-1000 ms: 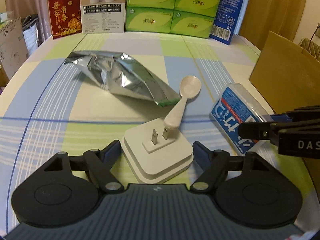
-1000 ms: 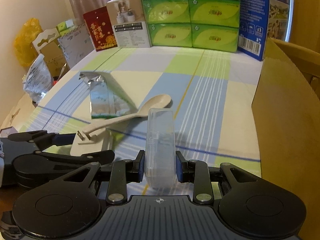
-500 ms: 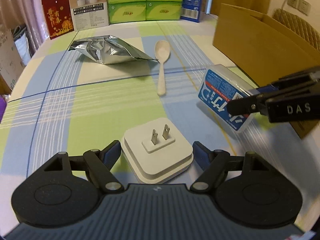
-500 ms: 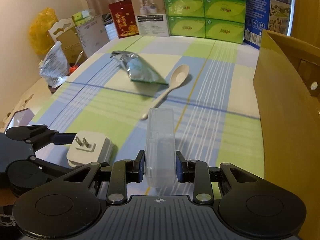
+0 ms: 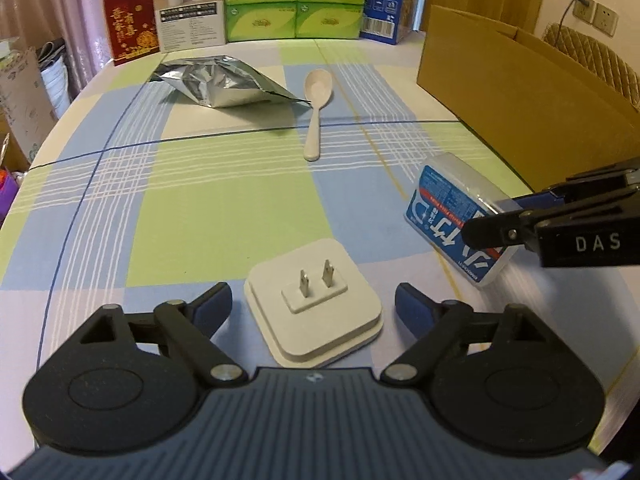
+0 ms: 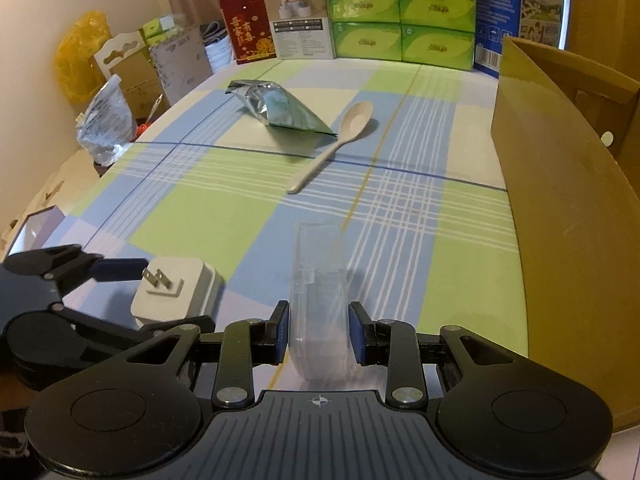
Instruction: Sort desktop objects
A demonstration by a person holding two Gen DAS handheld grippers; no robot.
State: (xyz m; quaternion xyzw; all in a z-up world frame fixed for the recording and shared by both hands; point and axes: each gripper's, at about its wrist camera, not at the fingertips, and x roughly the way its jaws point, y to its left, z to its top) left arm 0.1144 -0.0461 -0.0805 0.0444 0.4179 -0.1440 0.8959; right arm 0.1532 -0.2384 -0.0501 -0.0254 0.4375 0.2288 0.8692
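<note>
Left wrist view: left gripper fingers apart around white plug adapter; right gripper fingers clamped on clear plastic box.

You had a smooth, matt white plastic charger with two shiny metal prongs lying on the soft checked cloth, and behind it a crinkled, glossy silver foil pouch beside a matt cream plastic spoon. To the charger's right, a clear, glossy plastic case carried a blue printed paper label. Past the case stood a plain brown cardboard box, dull and smooth.
</note>
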